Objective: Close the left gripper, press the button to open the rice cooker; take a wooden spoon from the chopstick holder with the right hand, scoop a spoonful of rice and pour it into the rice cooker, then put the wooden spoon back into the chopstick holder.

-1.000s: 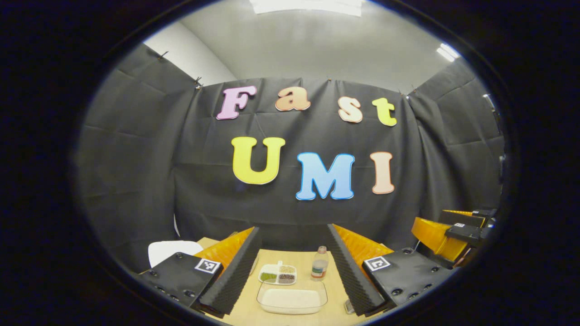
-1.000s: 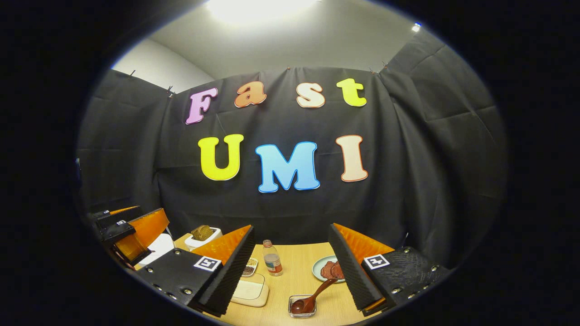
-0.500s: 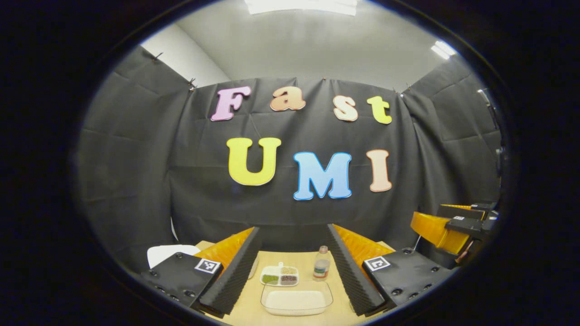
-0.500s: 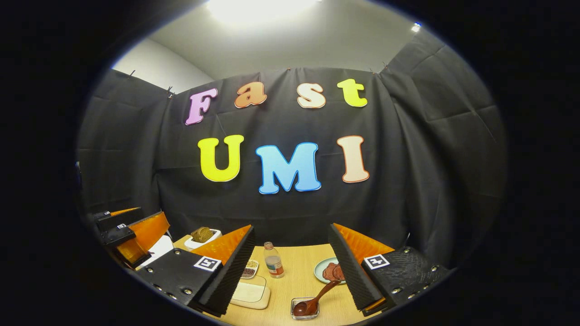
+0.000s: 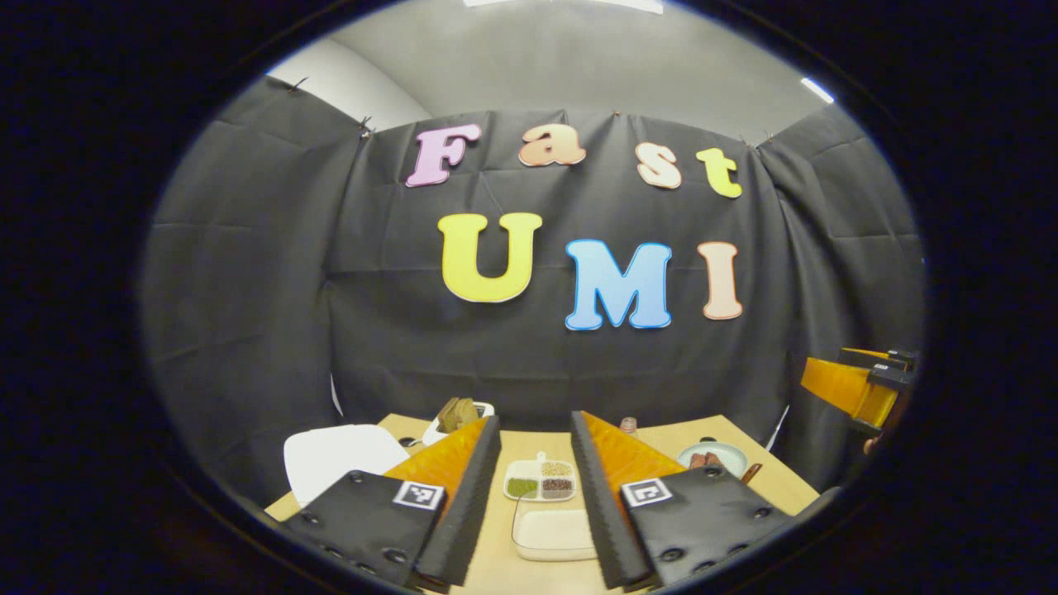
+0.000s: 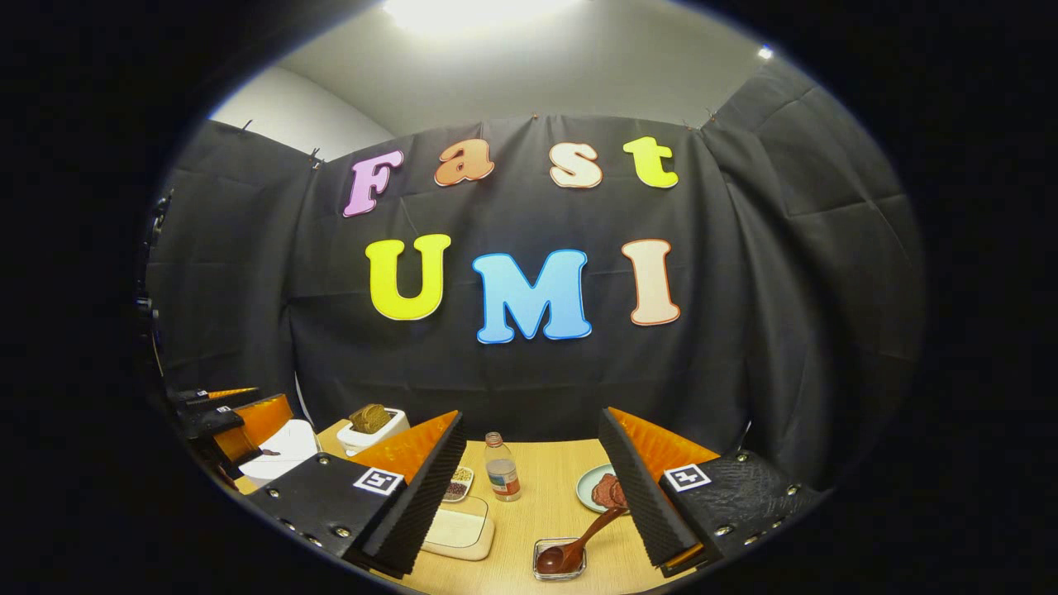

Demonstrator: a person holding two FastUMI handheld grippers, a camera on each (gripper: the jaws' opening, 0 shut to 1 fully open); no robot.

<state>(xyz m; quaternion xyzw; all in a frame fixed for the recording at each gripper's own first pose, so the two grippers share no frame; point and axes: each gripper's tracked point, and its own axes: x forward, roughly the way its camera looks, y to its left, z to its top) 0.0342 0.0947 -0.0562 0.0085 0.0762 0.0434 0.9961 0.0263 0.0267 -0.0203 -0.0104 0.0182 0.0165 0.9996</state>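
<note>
Left gripper: its fingers stand partly closed, with a narrow gap between them and nothing held; it hangs above the near edge of the counter.
Right gripper: its fingers are spread wide and empty, raised over the counter; it also shows far off at the right edge of the left gripper view.
Rice cooker: the white rounded body at the left end of the counter is, I judge, the cooker; its lid looks down. It should be rigid and heavy enough to stay put under a press.
Button: I cannot make it out on the white body; closed fingertips would give one blunt point to push with.
Wooden spoon: dark, with its bowl resting in a small clear holder near the front of the counter and its handle leaning up to the right. It looks stiff, light and smooth; the free upper handle is the place to pinch, across its width.
Rice tray: a shallow clear dish of white grains, just ahead of the left gripper. Loose grains spill easily, so a loaded spoon should travel level.
Hidden: the right finger covers the tip of the spoon handle and part of the plate behind it. The cooker's front is cut off by the left finger.
Others: a divided dish of beans and a small bottle sit mid-counter.
</note>
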